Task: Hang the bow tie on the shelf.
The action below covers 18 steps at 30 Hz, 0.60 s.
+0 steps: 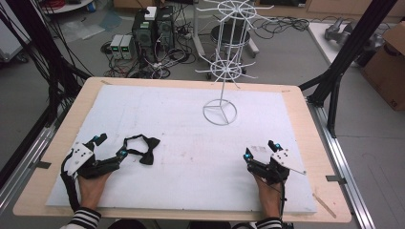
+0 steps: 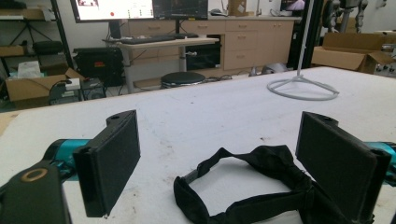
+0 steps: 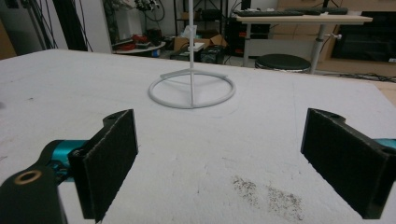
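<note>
A black bow tie with its neck strap lies on the white mat near the front left. My left gripper is open just left of it, its right jaw close against the tie. In the left gripper view the bow tie lies between the wide-open jaws of my left gripper, nearer the right one. A white wire display stand rises from a ring base at the mat's far middle. My right gripper rests open at the front right with nothing between its jaws. The right gripper view faces the stand's ring base.
The white mat covers a wooden table. Black frame posts stand at the table's right and left. Computers and cables sit on the floor beyond the far edge. A cardboard box is at the far right.
</note>
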Available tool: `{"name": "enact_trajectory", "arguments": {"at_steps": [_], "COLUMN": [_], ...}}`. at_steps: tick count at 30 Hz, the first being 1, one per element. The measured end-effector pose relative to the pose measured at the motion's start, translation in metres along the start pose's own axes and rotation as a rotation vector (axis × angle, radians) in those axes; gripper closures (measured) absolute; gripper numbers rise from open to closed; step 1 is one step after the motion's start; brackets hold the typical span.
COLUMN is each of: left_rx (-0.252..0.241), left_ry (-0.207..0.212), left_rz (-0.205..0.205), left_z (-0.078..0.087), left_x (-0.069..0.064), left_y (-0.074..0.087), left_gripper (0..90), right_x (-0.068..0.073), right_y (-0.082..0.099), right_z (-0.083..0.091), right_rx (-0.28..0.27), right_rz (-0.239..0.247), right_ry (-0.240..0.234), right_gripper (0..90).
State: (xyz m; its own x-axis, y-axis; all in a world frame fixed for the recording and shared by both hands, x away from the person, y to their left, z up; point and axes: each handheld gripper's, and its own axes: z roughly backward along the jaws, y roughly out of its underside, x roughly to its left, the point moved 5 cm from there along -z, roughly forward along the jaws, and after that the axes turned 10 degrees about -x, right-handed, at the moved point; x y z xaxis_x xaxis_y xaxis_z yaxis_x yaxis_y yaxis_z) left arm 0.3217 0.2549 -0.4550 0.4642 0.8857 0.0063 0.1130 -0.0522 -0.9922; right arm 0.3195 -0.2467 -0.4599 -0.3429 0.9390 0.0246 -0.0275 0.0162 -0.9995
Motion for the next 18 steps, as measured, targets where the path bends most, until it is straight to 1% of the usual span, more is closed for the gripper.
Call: {"name": "enact_trajectory", "arguments": {"at_steps": [5, 7, 10, 12, 13, 16, 18], "left_rx": [-0.006, -0.006, -0.005, -0.008, -0.011, -0.003, 0.002], "left_ry": [0.000, 0.004, 0.005, 0.000, 0.000, -0.002, 0.002], "left_rz": [0.004, 0.005, -0.007, -0.007, -0.001, 0.015, 0.017], "left_z": [0.0004, 0.0003, 0.0006, 0.0009, 0.0007, 0.0001, -0.0004], "left_x": [0.0003, -0.0001, -0.0007, -0.0004, -0.0001, 0.0015, 0.0016], "left_y": [-0.0001, -0.0001, -0.0002, -0.0004, -0.0005, -0.0002, -0.0001], "left_gripper": [14.9, 15.8, 16.1, 15.4, 15.4, 15.4, 15.4], "right_x": [0.0003, 0.0003, 0.0003, 0.0004, -0.0007, -0.0006, -0.0007], "right_y": [-0.0001, -0.0001, -0.0001, -0.0001, -0.0005, -0.0003, -0.0003], "right_z": [-0.0001, -0.0001, 0.0003, 0.0005, -0.0001, 0.0002, 0.0002], "right_rx": [-0.001, -0.001, -0.002, -0.002, -0.008, -0.004, -0.004], "right_rz": [0.011, 0.010, 0.000, -0.004, 0.007, 0.000, 0.001], "right_ry": [-0.006, -0.006, -0.004, 0.000, 0.000, 0.003, 0.003], "right_gripper": [10.0, 10.0, 10.0, 10.0, 10.0, 10.0, 10.0]}}
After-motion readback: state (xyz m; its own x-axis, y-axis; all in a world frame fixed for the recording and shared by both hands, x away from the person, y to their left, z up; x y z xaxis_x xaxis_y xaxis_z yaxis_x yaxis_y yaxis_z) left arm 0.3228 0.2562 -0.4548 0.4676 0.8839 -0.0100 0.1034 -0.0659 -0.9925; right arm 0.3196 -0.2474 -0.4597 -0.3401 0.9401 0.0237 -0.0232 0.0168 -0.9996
